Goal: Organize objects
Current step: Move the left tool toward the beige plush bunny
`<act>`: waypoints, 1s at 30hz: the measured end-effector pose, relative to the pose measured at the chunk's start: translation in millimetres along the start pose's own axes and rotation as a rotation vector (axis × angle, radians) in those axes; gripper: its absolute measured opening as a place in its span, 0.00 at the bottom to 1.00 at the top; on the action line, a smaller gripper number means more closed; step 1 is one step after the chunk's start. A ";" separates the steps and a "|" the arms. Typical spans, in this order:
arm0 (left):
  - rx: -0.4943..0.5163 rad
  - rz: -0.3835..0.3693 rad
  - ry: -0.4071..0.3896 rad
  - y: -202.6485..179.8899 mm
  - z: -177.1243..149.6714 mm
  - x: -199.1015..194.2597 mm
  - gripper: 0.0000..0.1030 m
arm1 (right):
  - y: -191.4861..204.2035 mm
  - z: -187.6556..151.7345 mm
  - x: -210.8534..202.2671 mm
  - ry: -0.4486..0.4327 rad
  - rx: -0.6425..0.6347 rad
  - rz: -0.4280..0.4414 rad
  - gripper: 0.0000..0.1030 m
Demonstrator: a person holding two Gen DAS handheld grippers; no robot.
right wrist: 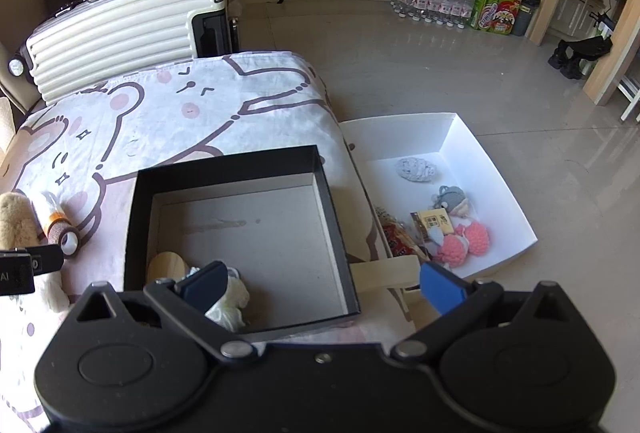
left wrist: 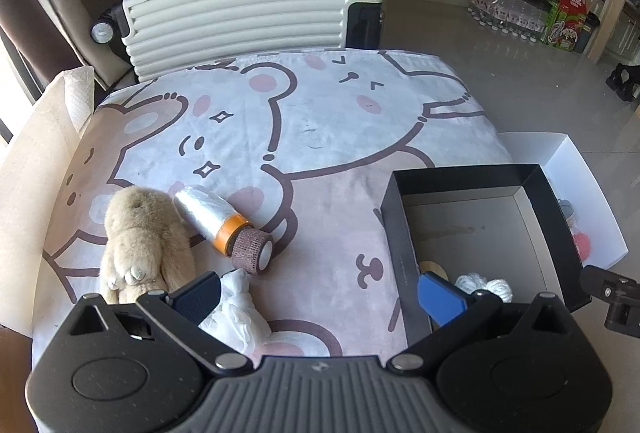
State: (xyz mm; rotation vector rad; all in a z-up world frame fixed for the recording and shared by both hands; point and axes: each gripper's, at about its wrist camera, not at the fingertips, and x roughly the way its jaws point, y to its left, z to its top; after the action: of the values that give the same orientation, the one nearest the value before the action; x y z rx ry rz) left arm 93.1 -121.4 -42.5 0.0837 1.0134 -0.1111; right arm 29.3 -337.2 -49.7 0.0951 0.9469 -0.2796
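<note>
A tan plush toy (left wrist: 140,237), a plastic-film roll with an orange end (left wrist: 210,213), a brown bandage roll (left wrist: 254,249) and a crumpled white cloth (left wrist: 236,309) lie on the cartoon-print bedcover (left wrist: 320,121). A black box (left wrist: 472,209) sits at its right edge, holding a white yarn bundle (left wrist: 486,285) and a wooden disc (right wrist: 168,265). My left gripper (left wrist: 320,297) is open and empty, its left finger by the cloth. My right gripper (right wrist: 322,287) is open and empty over the box's near edge (right wrist: 244,233).
A white tray (right wrist: 472,161) beside the bed holds several small toys, among them pink knitted ones (right wrist: 464,241). A cream suitcase (left wrist: 252,13) stands behind the bed. A wooden strip (right wrist: 384,273) lies between box and tray. Tiled floor extends right.
</note>
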 end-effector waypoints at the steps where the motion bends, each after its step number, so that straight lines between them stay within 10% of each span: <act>1: -0.005 0.005 0.000 3.8 0.3 0.3 1.00 | 3.7 0.8 0.3 -0.002 -0.005 0.004 1.00; 30: -0.204 0.166 -0.012 150.1 -22.3 -24.6 1.00 | 145.3 14.1 -0.1 -0.021 -0.169 0.188 1.00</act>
State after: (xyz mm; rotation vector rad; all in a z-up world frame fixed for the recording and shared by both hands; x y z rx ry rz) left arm 81.2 31.4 -30.6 -0.0190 0.9969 0.1430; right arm 80.6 -200.5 -47.4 0.0262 0.9300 -0.0264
